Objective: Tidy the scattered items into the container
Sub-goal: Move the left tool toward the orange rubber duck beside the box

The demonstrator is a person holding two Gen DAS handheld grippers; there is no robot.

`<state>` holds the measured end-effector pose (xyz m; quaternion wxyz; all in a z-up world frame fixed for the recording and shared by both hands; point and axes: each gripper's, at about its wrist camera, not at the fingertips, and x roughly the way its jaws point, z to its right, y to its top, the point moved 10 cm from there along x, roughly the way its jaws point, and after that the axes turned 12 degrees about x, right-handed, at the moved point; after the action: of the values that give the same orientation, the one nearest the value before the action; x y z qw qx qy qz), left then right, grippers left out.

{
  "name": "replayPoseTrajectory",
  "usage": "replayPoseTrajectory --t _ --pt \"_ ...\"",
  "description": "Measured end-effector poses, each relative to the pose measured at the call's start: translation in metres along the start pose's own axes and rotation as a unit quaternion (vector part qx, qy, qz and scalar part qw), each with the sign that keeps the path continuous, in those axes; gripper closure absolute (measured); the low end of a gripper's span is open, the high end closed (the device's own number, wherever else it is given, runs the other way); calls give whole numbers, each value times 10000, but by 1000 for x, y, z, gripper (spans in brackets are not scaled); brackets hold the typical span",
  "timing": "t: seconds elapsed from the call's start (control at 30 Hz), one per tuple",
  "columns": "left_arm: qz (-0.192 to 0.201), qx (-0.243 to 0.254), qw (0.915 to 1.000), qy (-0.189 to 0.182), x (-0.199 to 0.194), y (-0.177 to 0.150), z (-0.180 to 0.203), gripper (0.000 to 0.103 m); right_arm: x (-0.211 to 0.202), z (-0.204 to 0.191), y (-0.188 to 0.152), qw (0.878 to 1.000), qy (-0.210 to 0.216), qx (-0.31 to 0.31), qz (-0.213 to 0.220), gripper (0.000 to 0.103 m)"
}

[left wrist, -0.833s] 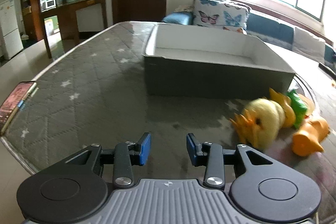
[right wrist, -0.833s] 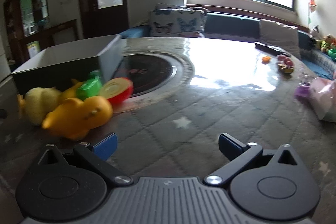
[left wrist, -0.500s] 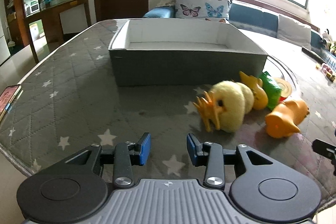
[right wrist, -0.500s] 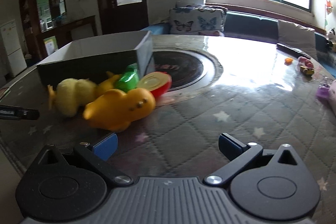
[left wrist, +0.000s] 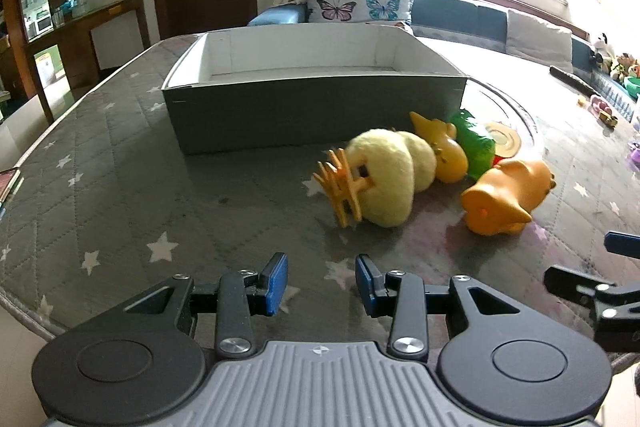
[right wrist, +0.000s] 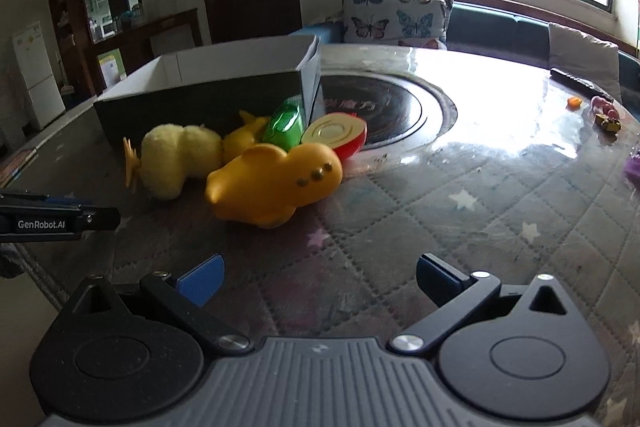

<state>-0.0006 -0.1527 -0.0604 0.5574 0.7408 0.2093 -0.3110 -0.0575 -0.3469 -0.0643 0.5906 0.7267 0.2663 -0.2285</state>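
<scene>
Compared with half a second ago, the left gripper (left wrist: 321, 277) has come a little nearer to the pile of toys, and the toys now look sharp, not blurred. The right gripper (right wrist: 319, 274) has also moved closer — the orange rubber toy (right wrist: 276, 185) fills more of its view than before.

The jaws of the left gripper are a small way apart and hold nothing; they hang over the quilted table (left wrist: 120, 195), short of the plush chick (left wrist: 386, 177). The jaws of the right gripper are spread wide and are also empty, apart from the toys.

The scattered things all lie on the table, outside the grey box (left wrist: 312, 107), just beside its near wall and right corner. The plush chick lies on its side with its orange feet toward the left gripper. Behind it are a small yellow duck (left wrist: 442, 147), a green toy (left wrist: 476, 145) and a red and yellow half fruit (right wrist: 336, 137). The orange rubber toy lies nearest to the right gripper, in front of the others. A phone (left wrist: 8, 183) lies at the table's left edge, well apart from them.
</scene>
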Motion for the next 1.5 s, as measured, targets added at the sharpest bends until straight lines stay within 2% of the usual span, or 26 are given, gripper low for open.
replayPoseTrajectory --t 0.1,0.23,0.6,0.67,0.77,1.5 --pt "-24 61 9997 -228 7 2 -26 63 -5 -12 -10 9999 57 -76 -46 0" --pt "-27 134 9992 -376 23 -4 -43 63 -7 -28 -19 9999 42 -141 -76 0" --pt "-75 243 9986 -469 23 -2 -44 63 -16 -37 -19 9995 136 -133 -250 0" --pt "-81 261 9985 -480 24 -3 -43 63 -9 -17 -1 9992 221 -172 -301 0" --pt "-81 275 9984 -496 25 -4 -43 63 2 -4 0 9988 275 -227 -323 0" --pt "-111 330 9976 -597 33 -3 -36 63 8 -15 -2 9983 316 -344 -350 0"
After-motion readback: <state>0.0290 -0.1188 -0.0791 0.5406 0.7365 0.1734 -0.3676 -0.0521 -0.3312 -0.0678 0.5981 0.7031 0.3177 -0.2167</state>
